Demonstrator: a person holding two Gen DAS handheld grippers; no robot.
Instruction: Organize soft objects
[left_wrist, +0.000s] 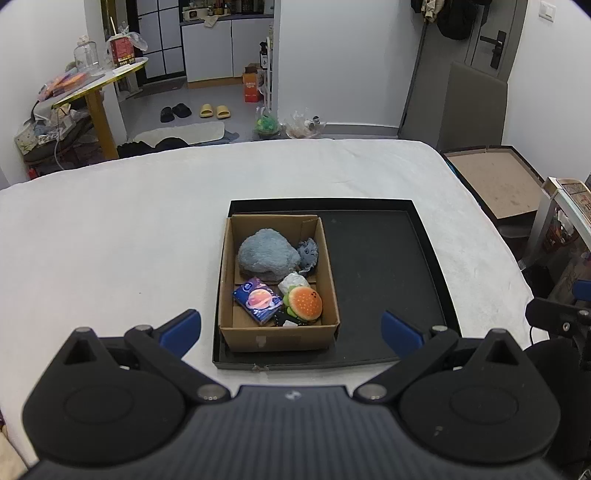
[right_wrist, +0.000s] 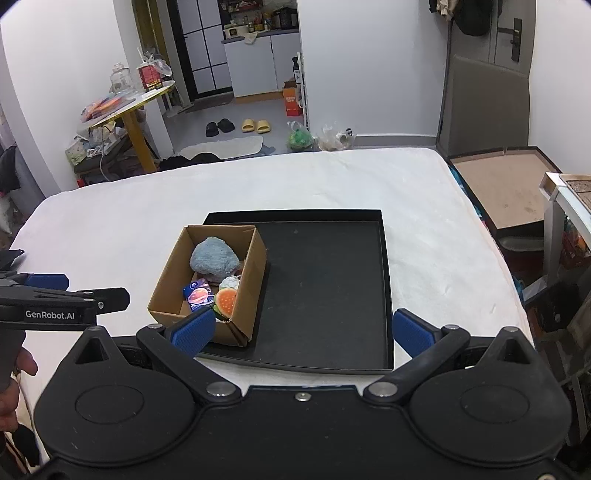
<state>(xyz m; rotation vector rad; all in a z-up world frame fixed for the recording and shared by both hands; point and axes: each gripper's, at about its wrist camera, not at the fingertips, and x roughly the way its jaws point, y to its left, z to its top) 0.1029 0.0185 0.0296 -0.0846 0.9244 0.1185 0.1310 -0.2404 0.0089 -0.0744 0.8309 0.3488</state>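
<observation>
A brown cardboard box (left_wrist: 332, 280) stands in the left part of a shallow black tray (left_wrist: 380, 266) on a white-covered table. Inside lie a blue-grey plush (left_wrist: 266, 258), a dark blue crumpled toy (left_wrist: 308, 251), a blue tissue pack with a planet print (left_wrist: 257, 300), a white-green soft item (left_wrist: 293, 283) and an orange burger toy (left_wrist: 304, 303). My left gripper (left_wrist: 291, 332) is open and empty, just short of the box. My right gripper (right_wrist: 303, 330) is open and empty over the tray's near edge (right_wrist: 295, 363); the box (right_wrist: 166, 280) and plush (right_wrist: 214, 258) show there too.
The white table cover (left_wrist: 110, 240) spreads around the tray. An open brown box (left_wrist: 498, 181) and cluttered shelving (left_wrist: 569, 236) stand to the right. A yellow side table (left_wrist: 96, 88) with jars is at the far left. The left gripper's body (right_wrist: 55, 302) shows in the right wrist view.
</observation>
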